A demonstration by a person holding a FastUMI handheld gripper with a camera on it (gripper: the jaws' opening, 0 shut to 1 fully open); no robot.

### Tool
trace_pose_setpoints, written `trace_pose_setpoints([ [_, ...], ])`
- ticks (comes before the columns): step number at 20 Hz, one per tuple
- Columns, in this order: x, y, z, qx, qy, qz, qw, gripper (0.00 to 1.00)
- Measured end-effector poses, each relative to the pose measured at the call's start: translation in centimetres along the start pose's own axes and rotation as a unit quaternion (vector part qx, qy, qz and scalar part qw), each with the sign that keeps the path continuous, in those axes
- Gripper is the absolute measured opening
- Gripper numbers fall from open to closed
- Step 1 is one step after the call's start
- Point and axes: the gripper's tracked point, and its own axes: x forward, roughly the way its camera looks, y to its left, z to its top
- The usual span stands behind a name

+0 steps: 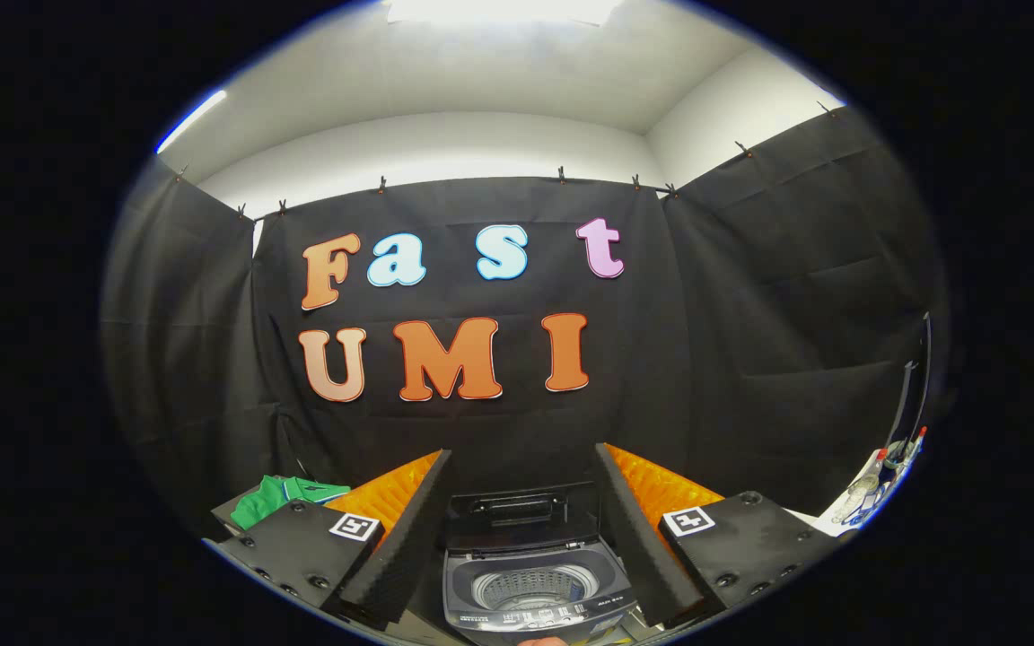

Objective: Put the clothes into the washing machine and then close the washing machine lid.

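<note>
Gripper [517, 538] spread wide above a small grey top-loading washing machine [535, 583], holding nothing.

Between the two fingers the machine sits with its dark lid [517, 516] raised upright at the back and its perforated metal drum [530, 588] exposed. A folded green garment with white trim [279, 498] lies on a dark surface beyond the left finger, well apart from the washer.

Washing machine [530, 574] sits between the gripper [517, 538] fingers, jaws spread wide, touching nothing. Its lid [517, 513] stands raised behind the drum [530, 588]. Clothes [279, 496] lie left, beyond the left finger. Small clutter [876, 489] lies far right.
</note>
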Motion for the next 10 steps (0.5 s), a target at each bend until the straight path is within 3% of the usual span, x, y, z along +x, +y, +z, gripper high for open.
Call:
trace_pose_setpoints([
  [10,-1.01,-0.22,-0.27,0.008,0.002,-0.002,1.0,0.99],
])
